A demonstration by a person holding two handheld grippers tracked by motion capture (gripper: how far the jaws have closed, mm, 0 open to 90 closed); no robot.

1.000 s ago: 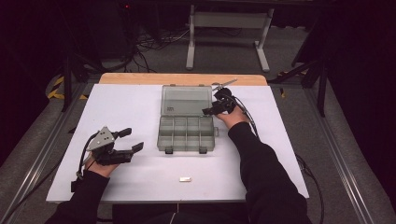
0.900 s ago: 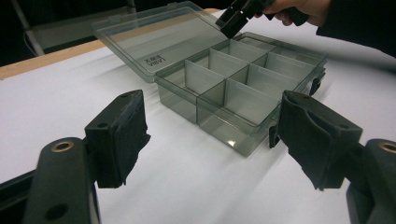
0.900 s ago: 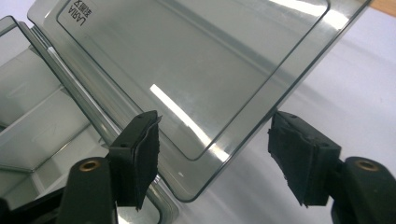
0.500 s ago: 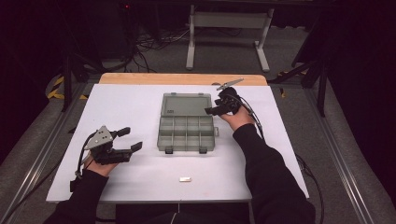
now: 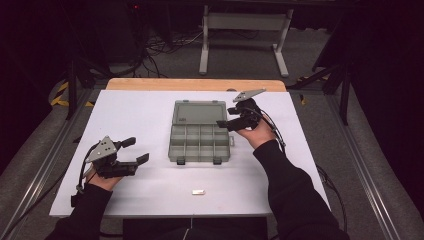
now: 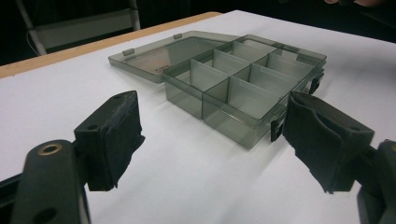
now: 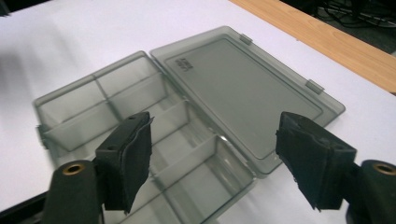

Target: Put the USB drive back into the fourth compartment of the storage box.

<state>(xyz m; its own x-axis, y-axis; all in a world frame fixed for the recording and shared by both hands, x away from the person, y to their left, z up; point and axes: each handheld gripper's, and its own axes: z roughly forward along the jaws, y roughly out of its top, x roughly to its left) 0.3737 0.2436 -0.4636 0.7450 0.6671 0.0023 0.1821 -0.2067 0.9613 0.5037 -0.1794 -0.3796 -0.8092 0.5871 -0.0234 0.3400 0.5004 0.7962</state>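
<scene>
An open, translucent grey compartment box [image 5: 200, 142] sits mid-table, its lid [image 5: 199, 112] laid flat behind it and its compartments [image 6: 252, 86] empty. My left gripper [image 5: 136, 150] rests low on the table to the box's left and points at it [image 6: 210, 105]. Its jaws have just been opening, with nothing between the pads. My right gripper [image 5: 227, 117] hovers over the box's right side, above the compartments and lid [image 7: 243, 88]. Its jaws [image 7: 215, 121] have also just been opening and hold nothing.
A small pale flat piece [image 5: 198, 191] lies on the white table top [image 5: 150, 110] near the front edge, ahead of the box. A wooden strip [image 5: 195, 84] runs along the far edge. Cables and a metal stand lie on the floor beyond.
My right gripper has drawn back slightly toward the near right, away from the lid's corner, and its jaws stand wider. The left gripper has stayed in place with its jaws a little wider.
</scene>
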